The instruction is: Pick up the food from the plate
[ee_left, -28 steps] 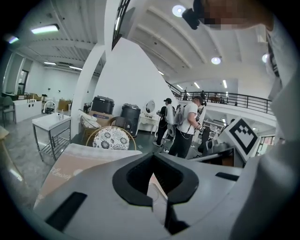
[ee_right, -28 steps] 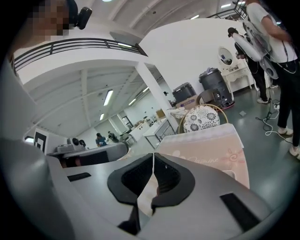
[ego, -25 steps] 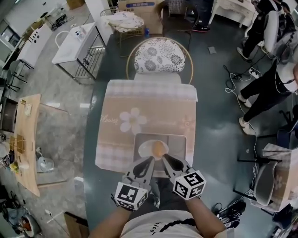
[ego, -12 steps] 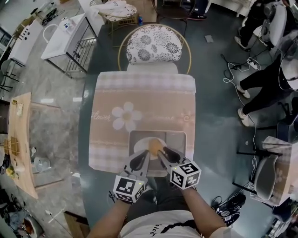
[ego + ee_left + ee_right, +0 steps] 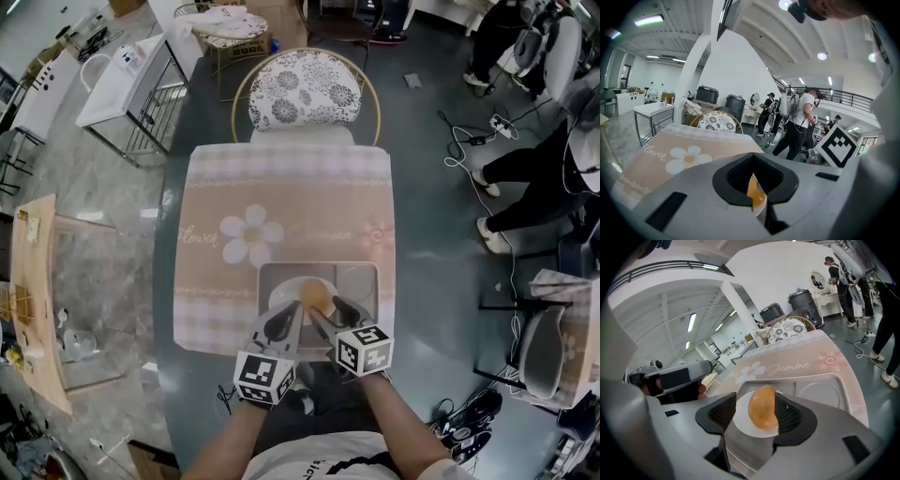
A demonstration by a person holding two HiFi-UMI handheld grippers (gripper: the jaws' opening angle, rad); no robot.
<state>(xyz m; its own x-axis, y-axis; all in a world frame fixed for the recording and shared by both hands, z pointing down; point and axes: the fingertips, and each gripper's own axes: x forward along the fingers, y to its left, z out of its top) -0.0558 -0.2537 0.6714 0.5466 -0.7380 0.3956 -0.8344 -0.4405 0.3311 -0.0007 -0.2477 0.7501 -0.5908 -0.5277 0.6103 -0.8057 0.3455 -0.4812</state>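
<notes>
right hand-held gripper [image 5: 757, 414]: jaws just opened wide, food [image 5: 762, 412] between them, closer over plate [image 5: 741, 422] than before
left hand-held gripper [image 5: 298, 316]: closed, also lower

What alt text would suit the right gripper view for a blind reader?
The right gripper, its jaws just opened wider, frames an orange lump of food on a white plate. The plate sits in a grey tray on a flowered tablecloth.

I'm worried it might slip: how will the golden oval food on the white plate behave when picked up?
The food looks smooth and egg-shaped, so it may well roll on the plate if nudged. Its smooth skin is probably slippery under a squeeze. Whether it is hard or soft cannot be judged from here.
</notes>
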